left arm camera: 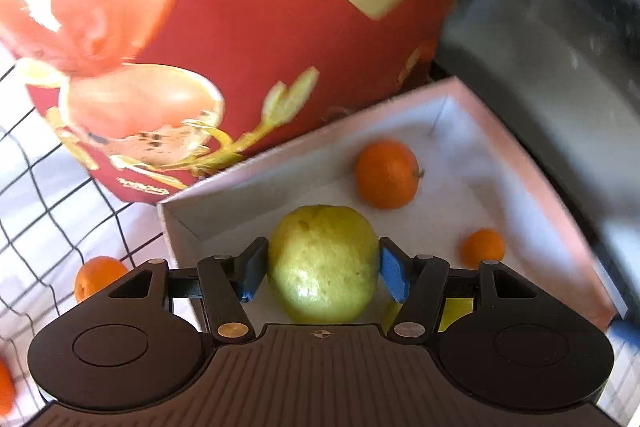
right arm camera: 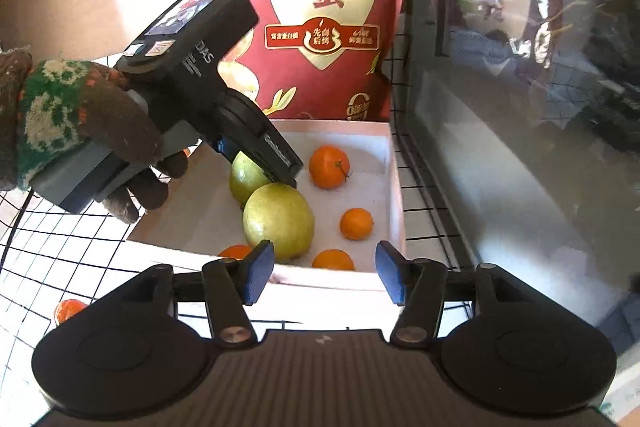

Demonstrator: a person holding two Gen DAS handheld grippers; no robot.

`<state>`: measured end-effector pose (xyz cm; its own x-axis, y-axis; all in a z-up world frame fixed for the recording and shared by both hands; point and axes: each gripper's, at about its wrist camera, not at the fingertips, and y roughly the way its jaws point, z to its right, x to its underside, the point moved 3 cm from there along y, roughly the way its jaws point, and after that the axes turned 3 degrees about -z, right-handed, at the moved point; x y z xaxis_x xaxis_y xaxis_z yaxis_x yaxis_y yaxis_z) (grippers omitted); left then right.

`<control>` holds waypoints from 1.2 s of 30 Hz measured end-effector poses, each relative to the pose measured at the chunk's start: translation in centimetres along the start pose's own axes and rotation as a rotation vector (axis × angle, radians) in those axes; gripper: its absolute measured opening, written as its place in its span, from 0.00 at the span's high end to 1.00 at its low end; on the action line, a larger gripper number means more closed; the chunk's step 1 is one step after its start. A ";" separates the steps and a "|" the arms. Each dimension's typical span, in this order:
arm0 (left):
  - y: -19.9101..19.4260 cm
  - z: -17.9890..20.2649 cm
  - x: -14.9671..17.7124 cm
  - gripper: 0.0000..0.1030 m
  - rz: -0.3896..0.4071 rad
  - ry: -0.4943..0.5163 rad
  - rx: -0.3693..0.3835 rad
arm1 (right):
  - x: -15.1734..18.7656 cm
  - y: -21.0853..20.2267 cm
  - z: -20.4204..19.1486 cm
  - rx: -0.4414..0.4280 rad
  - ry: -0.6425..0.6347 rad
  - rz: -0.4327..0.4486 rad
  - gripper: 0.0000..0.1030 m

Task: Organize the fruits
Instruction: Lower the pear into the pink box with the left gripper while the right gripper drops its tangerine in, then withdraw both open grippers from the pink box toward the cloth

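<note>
A white box (left arm camera: 520, 163) holds fruit. My left gripper (left arm camera: 324, 267) is shut on a green fruit (left arm camera: 320, 227), its blue pads pressing both sides, low inside the box. Two oranges (left arm camera: 387, 174) (left arm camera: 483, 247) lie beyond it. In the right wrist view, a gloved hand (right arm camera: 80, 123) holds the left gripper (right arm camera: 252, 163) on that far green fruit (right arm camera: 246, 183). A second green fruit (right arm camera: 279, 221) lies in front of it, with several oranges (right arm camera: 329, 166) around. My right gripper (right arm camera: 324, 277) stands open over the box's near rim (right arm camera: 320, 283), with nothing between its fingers.
A tall red snack bag (right arm camera: 320, 7) stands right behind the box. A dark glass-fronted appliance (right arm camera: 520, 107) rises along the right side. The box sits on a white cloth with a black grid (right arm camera: 80, 251), where loose oranges (right arm camera: 68, 309) (left arm camera: 98, 277) lie at the left.
</note>
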<state>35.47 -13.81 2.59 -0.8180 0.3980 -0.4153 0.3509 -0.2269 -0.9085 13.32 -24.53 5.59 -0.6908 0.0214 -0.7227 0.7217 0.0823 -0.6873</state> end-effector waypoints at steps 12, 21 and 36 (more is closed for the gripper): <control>-10.9 -8.6 8.6 0.41 0.318 -0.267 0.197 | 1.2 -1.4 -2.2 0.009 -0.016 -0.024 0.43; -15.6 -13.4 22.6 0.41 0.274 -0.414 -0.013 | -1.1 -0.8 -7.8 -0.045 -0.158 -0.014 0.42; -19.2 -17.2 34.0 0.41 0.262 -0.495 -0.047 | -13.1 17.0 -20.6 -0.106 -0.241 -0.270 0.42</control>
<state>8.78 19.35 5.18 -0.8134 -0.1337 -0.5661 0.5814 -0.2179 -0.7839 33.71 -2.89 4.83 -0.8159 -0.2489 -0.5218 0.4980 0.1557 -0.8531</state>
